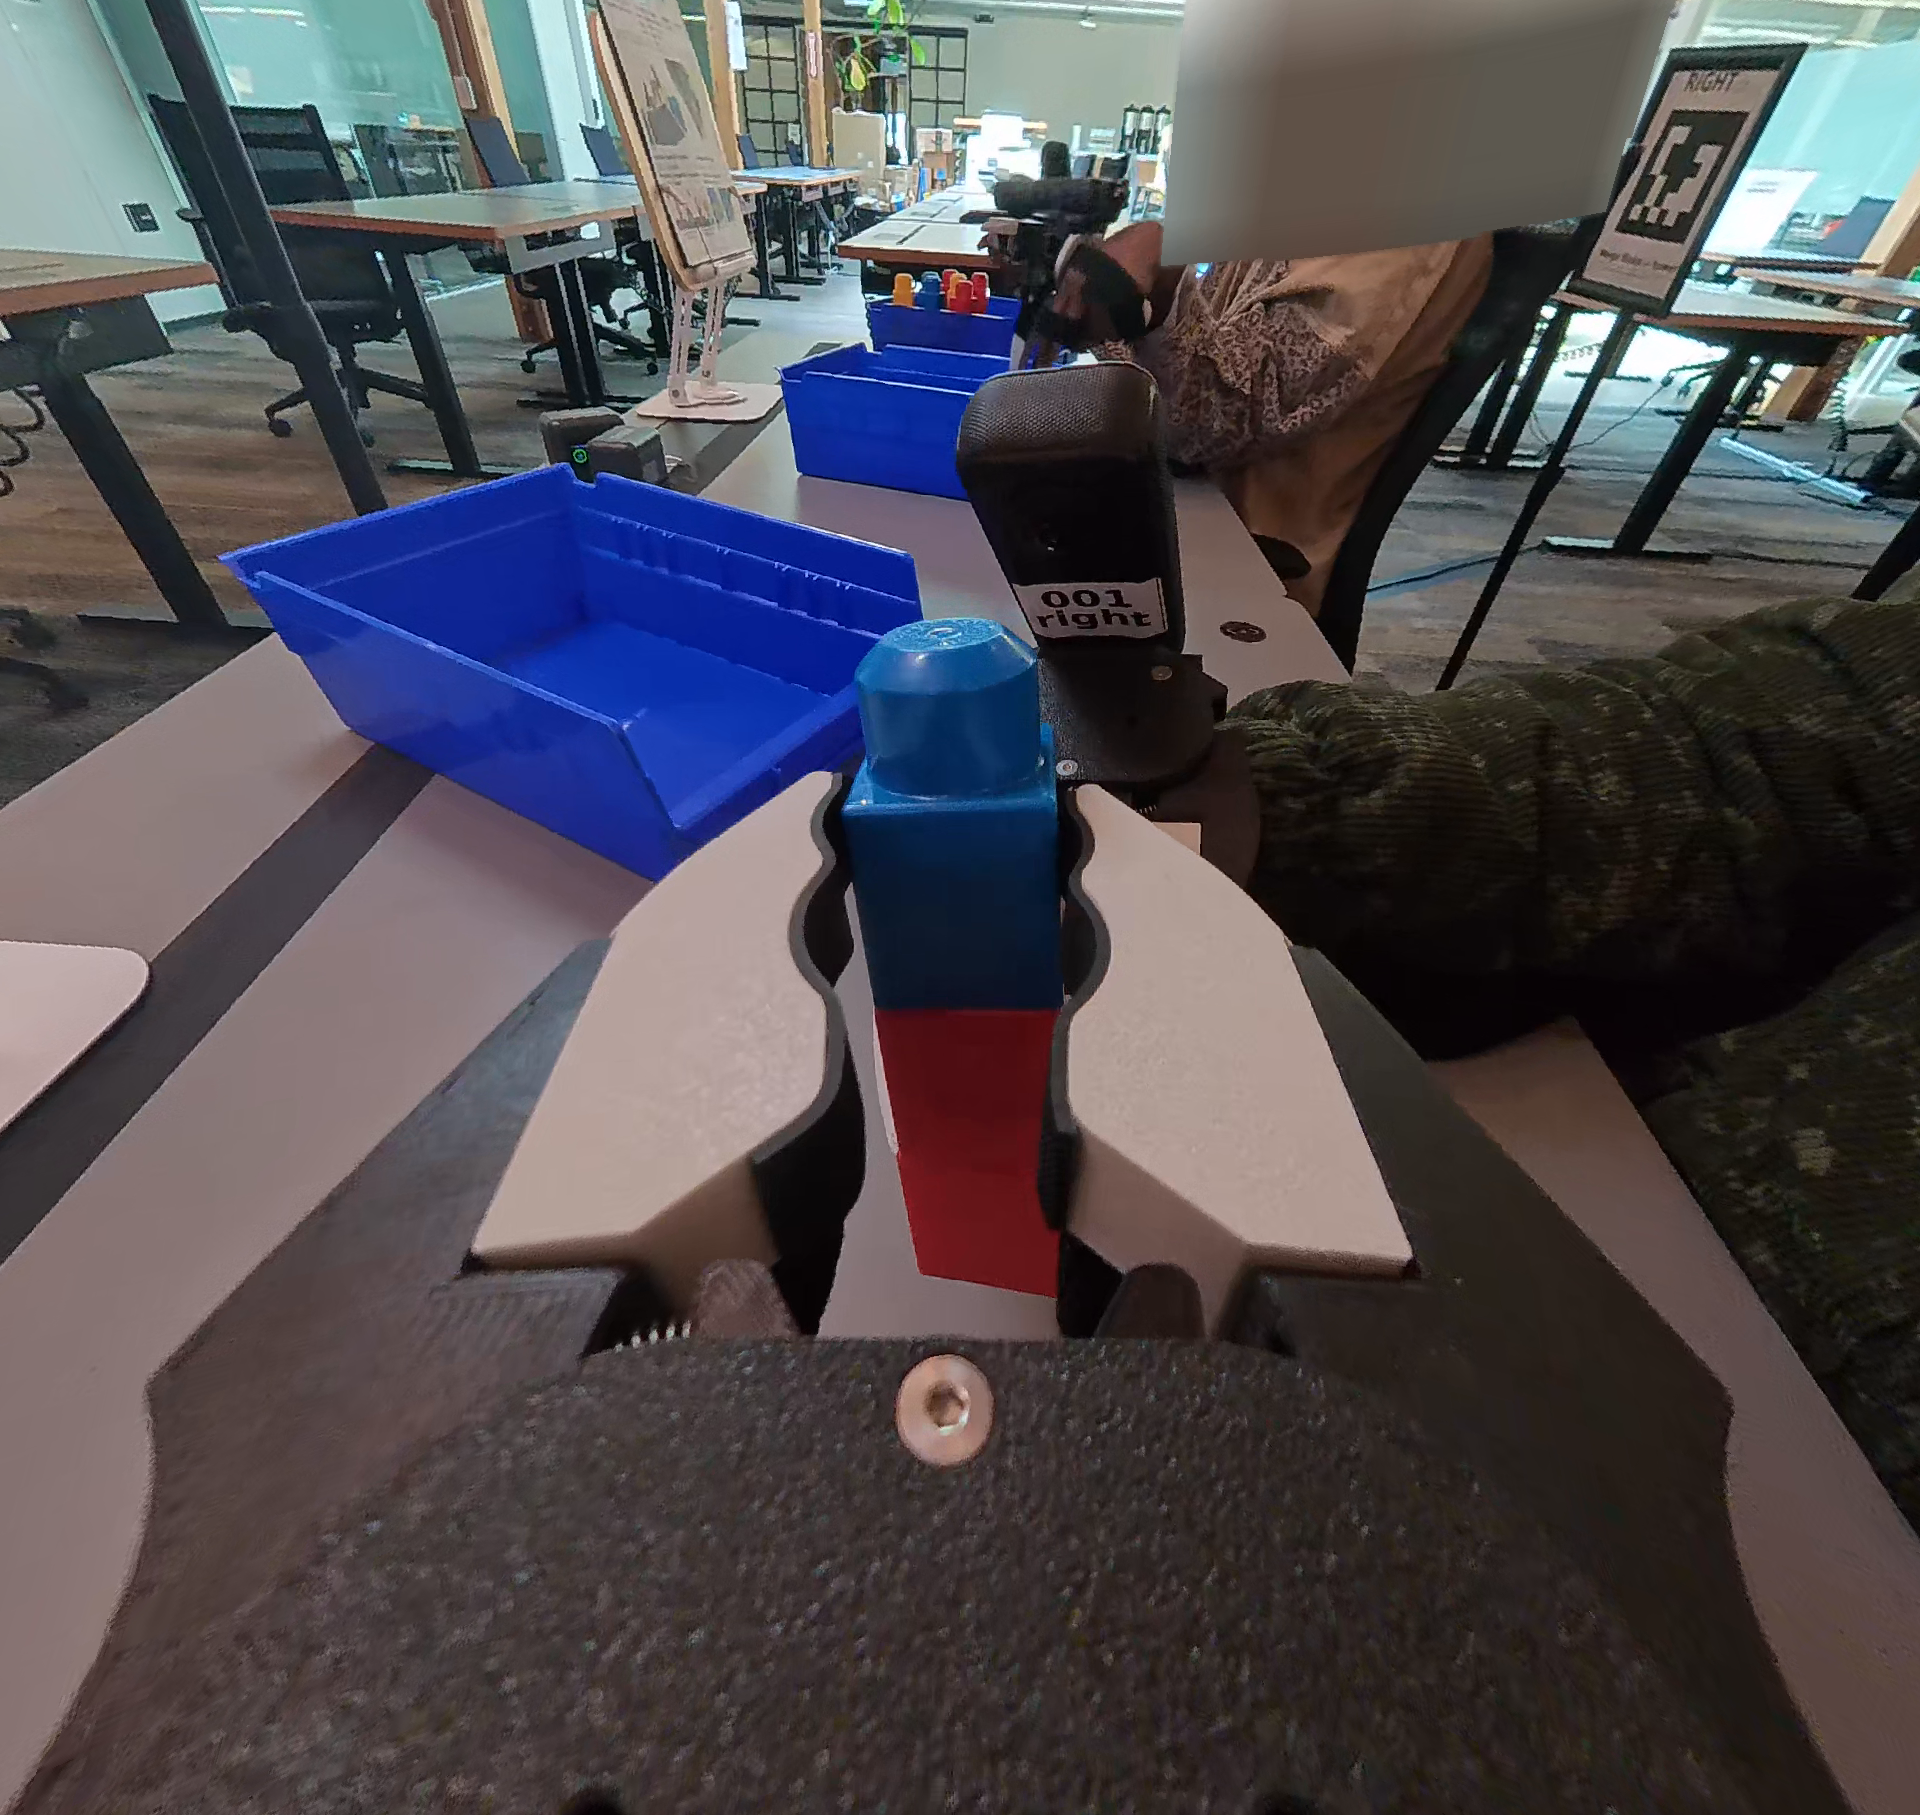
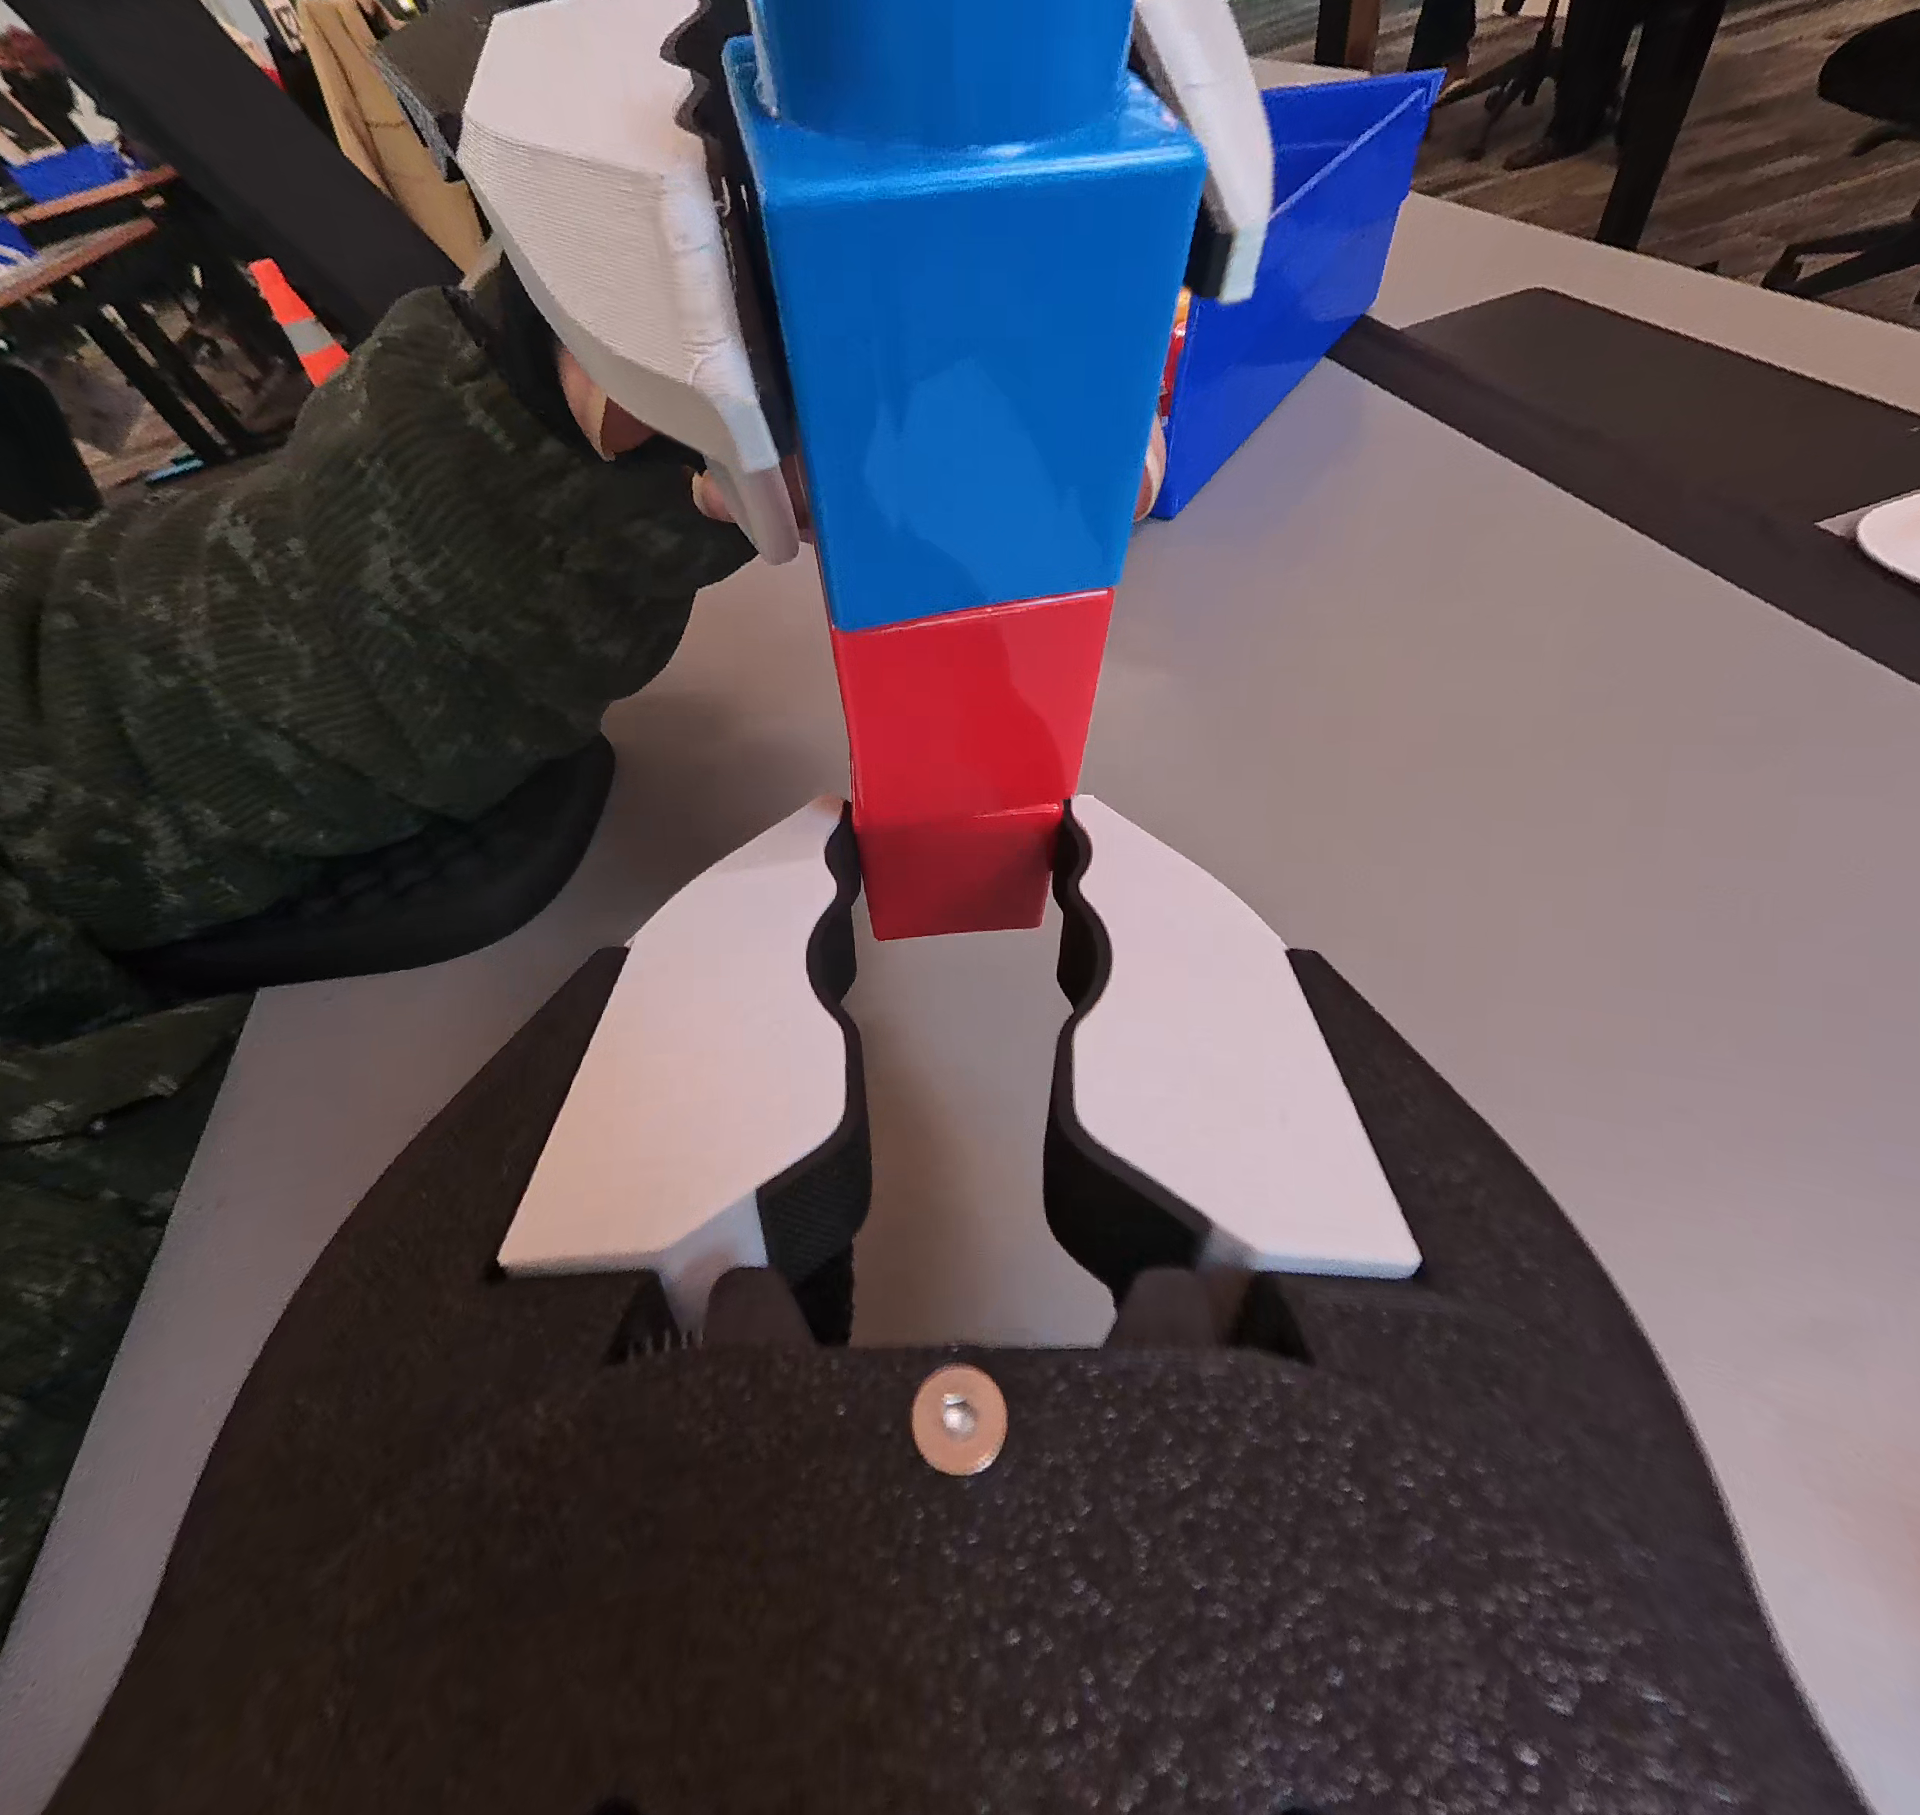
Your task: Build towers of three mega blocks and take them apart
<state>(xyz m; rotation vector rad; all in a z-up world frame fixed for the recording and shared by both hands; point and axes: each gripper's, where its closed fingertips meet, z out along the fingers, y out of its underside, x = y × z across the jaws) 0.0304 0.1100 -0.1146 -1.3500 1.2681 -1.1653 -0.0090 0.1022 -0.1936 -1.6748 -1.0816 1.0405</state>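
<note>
Both grippers: left gripper (image 1: pixel 951 809) and right gripper (image 2: pixel 956 820) have white curved fingers with wavy black inner pads, a textured black body and one silver hex screw centred near the camera. Dark green knit sleeves (image 1: pixel 1558 809).

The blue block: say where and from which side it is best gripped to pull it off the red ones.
Grip the blue block across its two flat side walls, below the round stud, coming in level from the side. The left gripper is already clamped there. The stud is round and likely to slip; the walls are flat and parallel. The right gripper pinches the bottom red block, which should brace the tower.
</note>
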